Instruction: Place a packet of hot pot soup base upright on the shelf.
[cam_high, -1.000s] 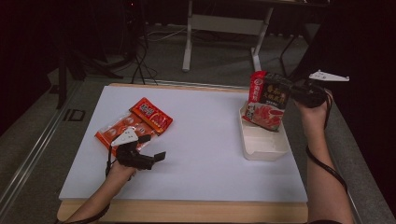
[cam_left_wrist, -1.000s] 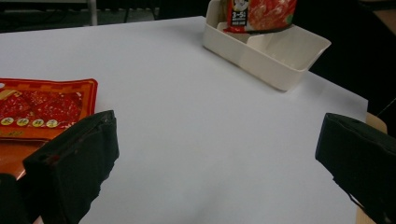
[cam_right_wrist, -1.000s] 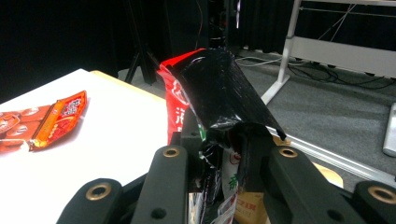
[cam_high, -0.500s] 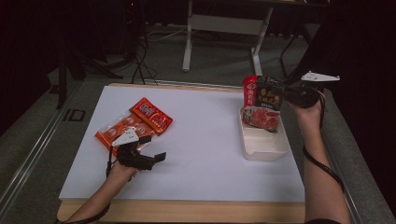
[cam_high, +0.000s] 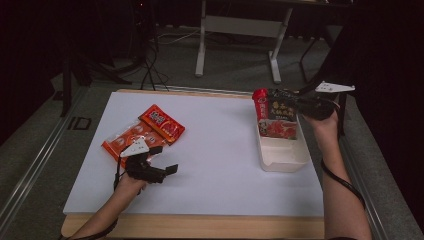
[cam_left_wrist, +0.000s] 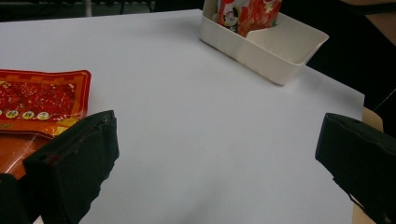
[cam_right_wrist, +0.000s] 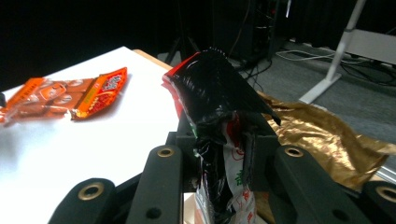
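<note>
**High view: snack bag held upright over the white bin**

High view, nearest the person's edge of the table (cam_high: 225, 150): the left gripper (cam_high: 167, 161) rests on the white surface, jaws spread wide and empty, just beside two orange-red packets (cam_high: 145, 132) lying flat toward the left edge. Farther off, at the right edge, the right gripper (cam_high: 292, 102) is clamped on the top seam of a dark snack bag (cam_high: 276, 117), which hangs upright with its lower end in the far end of the white bin (cam_high: 282, 157).

The bag looks light, soft and crinkly, its film likely slippery; the crimped top seam is the firmest place to hold, and a squeeze lower down could crush what is inside.

Compared with a second ago, the bag stands straighter and has shifted slightly toward the table's middle; the left gripper has not moved.
</note>
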